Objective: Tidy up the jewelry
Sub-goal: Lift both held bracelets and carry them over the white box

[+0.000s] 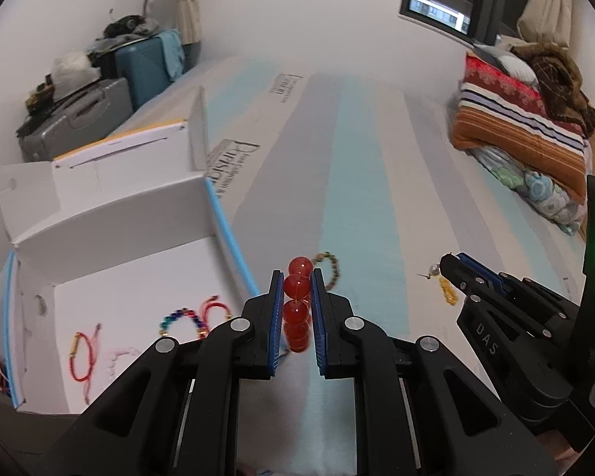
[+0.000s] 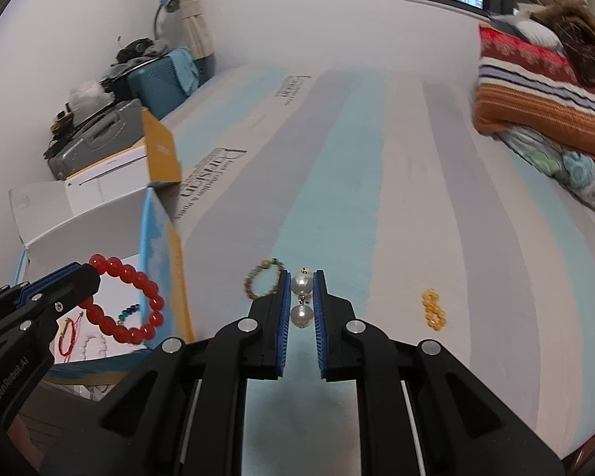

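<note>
Jewelry lay partly sorted across a striped bed sheet (image 2: 416, 182), with an open white cardboard box (image 1: 111, 238) at the sheet's left edge. Inside the box, on its floor, rested a red cord bracelet (image 1: 80, 357), a pale white bead piece (image 1: 117, 357), a multicoloured bead bracelet (image 1: 184, 317) and a pink cord bracelet (image 1: 216, 306). Left gripper (image 1: 297, 289) was clamped on a red bead bracelet (image 1: 297, 305), the large round beads pinched between its blue pads; in the right wrist view that ring of beads hung in the air in front of the box's near right wall. Beyond its tips, a green-and-brown bead bracelet (image 2: 262, 283) lay flat on the sheet. Right gripper (image 2: 301, 291) was closed on a pearl earring (image 2: 301, 297), two pearls stacked between the pads. Further right, a yellow bead cluster (image 2: 434, 309) lay alone on the sheet, well apart from the rest. Folded blankets (image 1: 523, 119) were piled at the sheet's far right corner.
</note>
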Available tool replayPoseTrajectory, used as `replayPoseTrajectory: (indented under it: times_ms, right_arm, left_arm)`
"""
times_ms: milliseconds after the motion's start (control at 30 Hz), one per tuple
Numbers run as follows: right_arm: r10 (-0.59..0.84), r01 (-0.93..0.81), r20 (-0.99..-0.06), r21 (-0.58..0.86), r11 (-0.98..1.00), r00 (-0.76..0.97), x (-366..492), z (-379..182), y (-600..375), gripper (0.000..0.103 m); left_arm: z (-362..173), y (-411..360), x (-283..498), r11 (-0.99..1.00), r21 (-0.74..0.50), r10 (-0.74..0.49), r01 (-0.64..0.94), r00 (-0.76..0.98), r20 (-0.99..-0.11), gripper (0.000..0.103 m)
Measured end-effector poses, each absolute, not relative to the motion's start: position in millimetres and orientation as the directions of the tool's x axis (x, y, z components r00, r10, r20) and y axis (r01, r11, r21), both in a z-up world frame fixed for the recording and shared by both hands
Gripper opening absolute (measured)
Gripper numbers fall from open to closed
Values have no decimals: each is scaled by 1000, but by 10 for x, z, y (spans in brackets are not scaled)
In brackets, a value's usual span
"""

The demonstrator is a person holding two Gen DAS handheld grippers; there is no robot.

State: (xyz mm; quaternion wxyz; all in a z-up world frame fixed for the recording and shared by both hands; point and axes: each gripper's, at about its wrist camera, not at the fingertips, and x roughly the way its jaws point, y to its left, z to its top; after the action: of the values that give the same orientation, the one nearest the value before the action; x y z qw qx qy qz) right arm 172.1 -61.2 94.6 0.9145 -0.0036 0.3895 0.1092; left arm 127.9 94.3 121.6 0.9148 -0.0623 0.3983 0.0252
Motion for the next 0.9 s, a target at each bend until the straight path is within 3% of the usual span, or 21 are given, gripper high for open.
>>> replayPoseTrajectory:
  times_ms: [900]
  right_arm:
    - [320, -421, -725, 45, 906, 610, 1640, 875, 734, 10]
  left_arm:
    - [1043, 2467, 771, 929, -69, 187, -364, 622, -760, 13]
